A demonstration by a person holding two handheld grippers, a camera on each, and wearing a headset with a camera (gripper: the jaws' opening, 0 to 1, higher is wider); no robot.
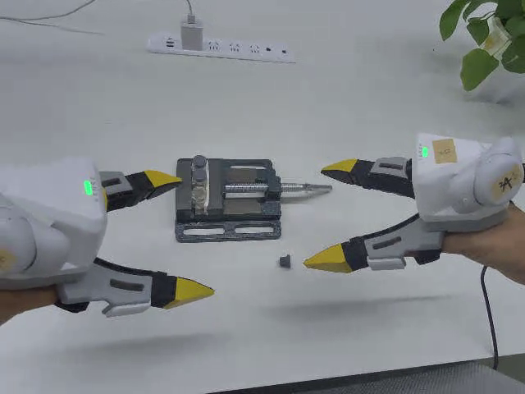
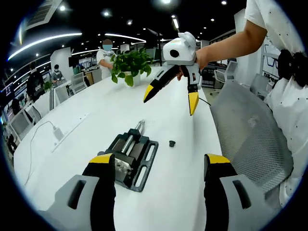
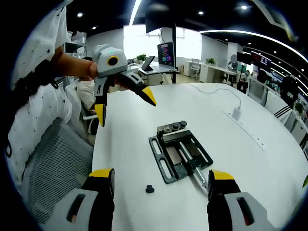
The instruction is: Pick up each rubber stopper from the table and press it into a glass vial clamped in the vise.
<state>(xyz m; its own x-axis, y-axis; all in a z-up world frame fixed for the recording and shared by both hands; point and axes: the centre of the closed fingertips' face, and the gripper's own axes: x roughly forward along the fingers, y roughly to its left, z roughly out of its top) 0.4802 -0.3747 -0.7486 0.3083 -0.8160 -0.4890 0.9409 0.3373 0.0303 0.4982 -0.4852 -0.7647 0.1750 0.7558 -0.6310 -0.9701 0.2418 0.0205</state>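
I log a white table [image 1: 353, 107] with a white power strip [image 1: 221, 47] near its far edge, one charger [image 1: 190, 33] plugged in. A potted plant [image 1: 484, 37] stands at the far right. A grey mesh chair [image 2: 250, 130] sits beside the table. Beyond is an open office: dark ceiling, strip lights [image 2: 48, 41], desks and a monitor [image 3: 166, 53].

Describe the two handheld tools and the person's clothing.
The left tool and right tool match: white rounded housings, grey-and-black tapered jaws with yellow tips, a green light on each. The right one carries tan stickers, and a black cable hangs below it. The person wears a white short-sleeved shirt with small dark dots.
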